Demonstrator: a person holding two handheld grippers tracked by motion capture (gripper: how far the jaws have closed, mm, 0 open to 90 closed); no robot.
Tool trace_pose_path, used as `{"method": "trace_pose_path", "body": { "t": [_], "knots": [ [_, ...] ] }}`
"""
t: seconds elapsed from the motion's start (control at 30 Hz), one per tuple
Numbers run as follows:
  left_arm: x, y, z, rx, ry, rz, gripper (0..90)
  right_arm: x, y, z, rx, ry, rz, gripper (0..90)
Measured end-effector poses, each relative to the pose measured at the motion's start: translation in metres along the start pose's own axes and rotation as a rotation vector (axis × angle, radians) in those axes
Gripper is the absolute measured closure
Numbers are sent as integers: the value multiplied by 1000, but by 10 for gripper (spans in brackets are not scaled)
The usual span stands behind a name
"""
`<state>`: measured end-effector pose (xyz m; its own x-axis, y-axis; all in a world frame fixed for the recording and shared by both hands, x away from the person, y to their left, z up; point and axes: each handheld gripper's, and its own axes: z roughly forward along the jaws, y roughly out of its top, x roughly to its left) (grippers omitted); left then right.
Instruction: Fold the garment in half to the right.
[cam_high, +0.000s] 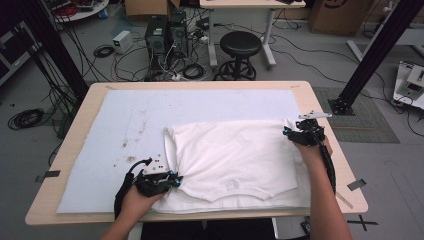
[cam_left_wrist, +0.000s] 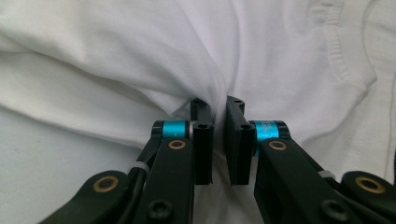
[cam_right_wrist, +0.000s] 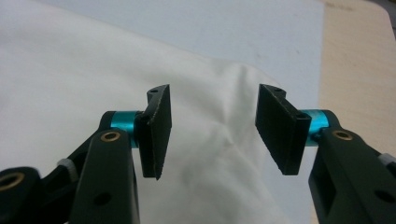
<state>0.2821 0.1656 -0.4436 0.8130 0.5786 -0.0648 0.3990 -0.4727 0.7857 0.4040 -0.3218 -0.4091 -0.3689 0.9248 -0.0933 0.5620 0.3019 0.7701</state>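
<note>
A white T-shirt lies folded on the near right part of a white mat, its collar toward the front edge. My left gripper is at the shirt's near left edge. In the left gripper view its jaws are shut on a bunched fold of the shirt, which puckers toward the pads. My right gripper is at the shirt's far right corner. In the right gripper view it stands open just above the cloth, with nothing pinched between the pads.
The mat covers most of the wooden table and has brown stains on its left half. Beyond the table stand a black stool, computer towers and loose cables on the floor. Black frame posts rise at both sides.
</note>
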Motion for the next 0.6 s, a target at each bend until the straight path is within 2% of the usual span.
{"method": "trace_pose_path", "body": {
  "t": [0.03, 0.07, 0.2, 0.27, 0.3, 0.37, 0.43, 0.47, 0.6],
  "knots": [
    [1, -2, -3, -26, -2, -23, 825, 0, 0, 0, 0, 0, 0, 450],
    [1, -2, -5, -35, 4, -26, 728, 12, 1, -12, -49, 53, 14, 413],
    [8, -2, -18, -111, 35, -75, 499, 26, -1, -22, -88, 108, -2, 362],
    [11, -3, -21, -116, 43, -81, 440, 30, -1, -24, -92, 120, -8, 349],
    [16, -4, -25, -132, 58, -103, 440, 33, -3, -25, -99, 133, -15, 343],
    [22, -5, -26, -130, 63, -134, 347, 43, -6, -27, -110, 151, -42, 328],
    [23, -7, -24, -126, 63, -150, 334, 44, -7, -27, -106, 157, -51, 322],
    [24, -7, -23, -120, 61, -149, 330, 46, -7, -27, -96, 151, -71, 315],
    [22, -6, -11, -77, 17, -159, 321, 47, -8, -27, -98, 153, -68, 311]
  ]
}}
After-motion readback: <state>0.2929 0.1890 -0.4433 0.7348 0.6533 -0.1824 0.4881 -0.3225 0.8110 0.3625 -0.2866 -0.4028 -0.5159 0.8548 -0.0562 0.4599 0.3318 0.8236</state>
